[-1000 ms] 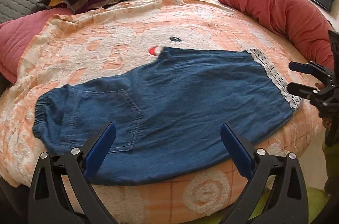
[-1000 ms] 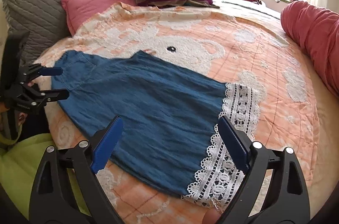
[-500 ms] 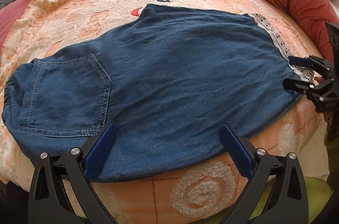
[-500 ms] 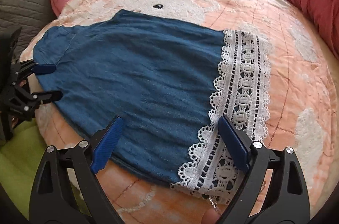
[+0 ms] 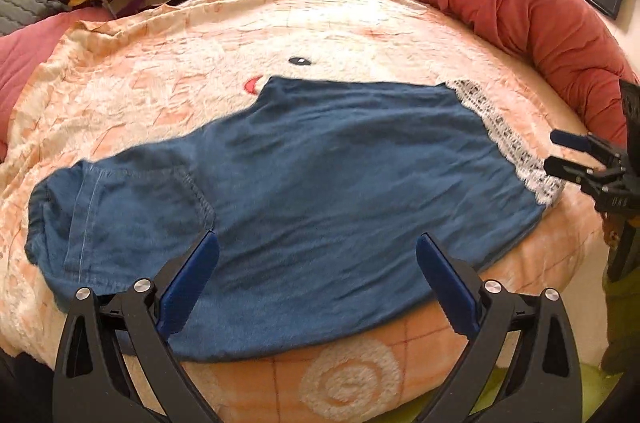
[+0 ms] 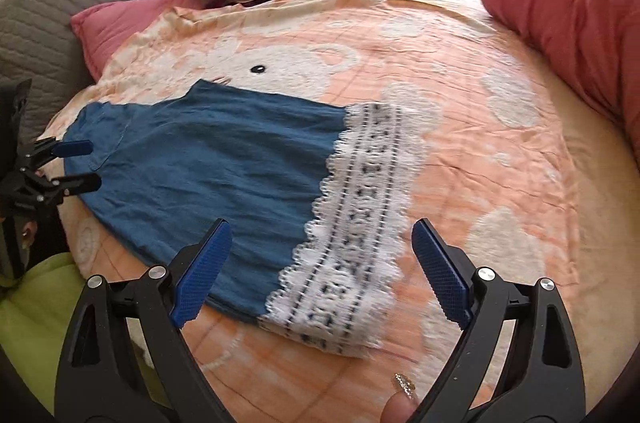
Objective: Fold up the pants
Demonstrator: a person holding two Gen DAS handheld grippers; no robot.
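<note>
pants: blue denim pants with white lace hem, long axis left-right on orange bed blanket
left gripper: spread, near waist
right gripper: spread, over hem

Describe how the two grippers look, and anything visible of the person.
Both the left gripper and the right gripper have black angular frames with silver screw heads and two fingers lined with textured blue pads. No cables show. A fingertip with a glittery gold nail appears at the bottom of the right view.
</note>
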